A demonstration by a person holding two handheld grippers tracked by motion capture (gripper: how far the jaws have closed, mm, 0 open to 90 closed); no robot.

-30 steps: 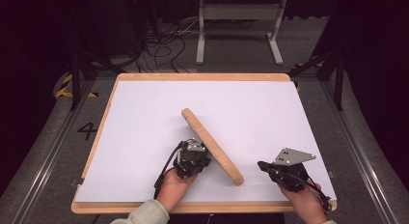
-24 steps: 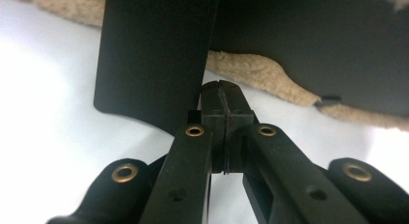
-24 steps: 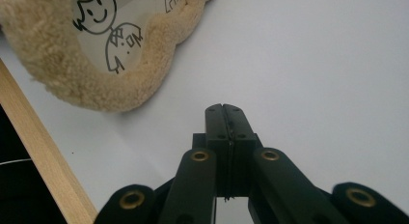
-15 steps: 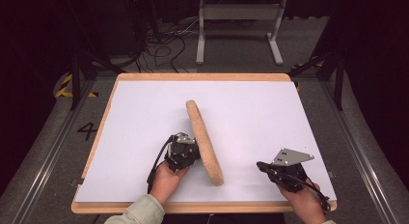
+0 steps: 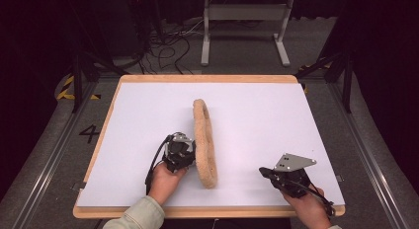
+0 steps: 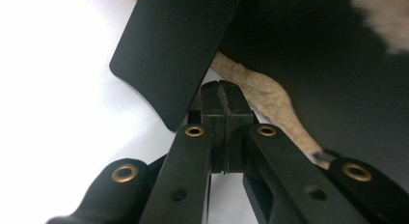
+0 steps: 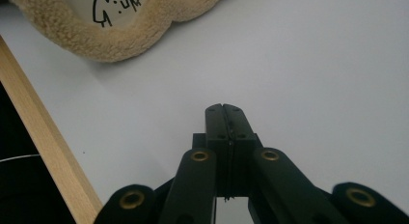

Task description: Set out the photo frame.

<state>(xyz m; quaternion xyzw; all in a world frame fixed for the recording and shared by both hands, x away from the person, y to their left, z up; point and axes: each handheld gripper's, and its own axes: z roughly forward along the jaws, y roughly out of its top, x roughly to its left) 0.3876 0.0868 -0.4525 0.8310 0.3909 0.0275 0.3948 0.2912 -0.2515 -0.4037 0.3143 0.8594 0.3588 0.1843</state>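
Two grippers are in play, both with jaws clenched on nothing. My left gripper (image 5: pixel 185 151) sits low on the white table surface (image 5: pixel 257 120), its closed tip pressed sideways against the tan, fleece-rimmed round pad (image 5: pixel 204 142), which stands tilted up on its edge near the middle of the board. Taking the table as a clock face read from the high view, the pad runs from about the centre toward six o'clock, and my left gripper touches it from the eight o'clock side. In the left gripper view the black underside of the pad (image 6: pixel 178 50) rises just ahead of my shut tip, with the fleece rim (image 6: pixel 270 101) trailing off at the right. My right gripper (image 5: pixel 269 173) rests well apart at about five o'clock, near the light wooden border of the table (image 5: pixel 207 79); in the right gripper view its jaws (image 7: pixel 224 110) are pressed together over bare white surface, the pad's fleecy rim (image 7: pixel 120 35) lying farther off.

Risk, as judged: the pad is balanced only by a push, not a grip. A little more sideways pressure would likely topple it toward three o'clock; a slip of my tip along the smooth black face would let it fall back onto my left hand (image 5: pixel 165 182). My right gripper is too far away to catch it.
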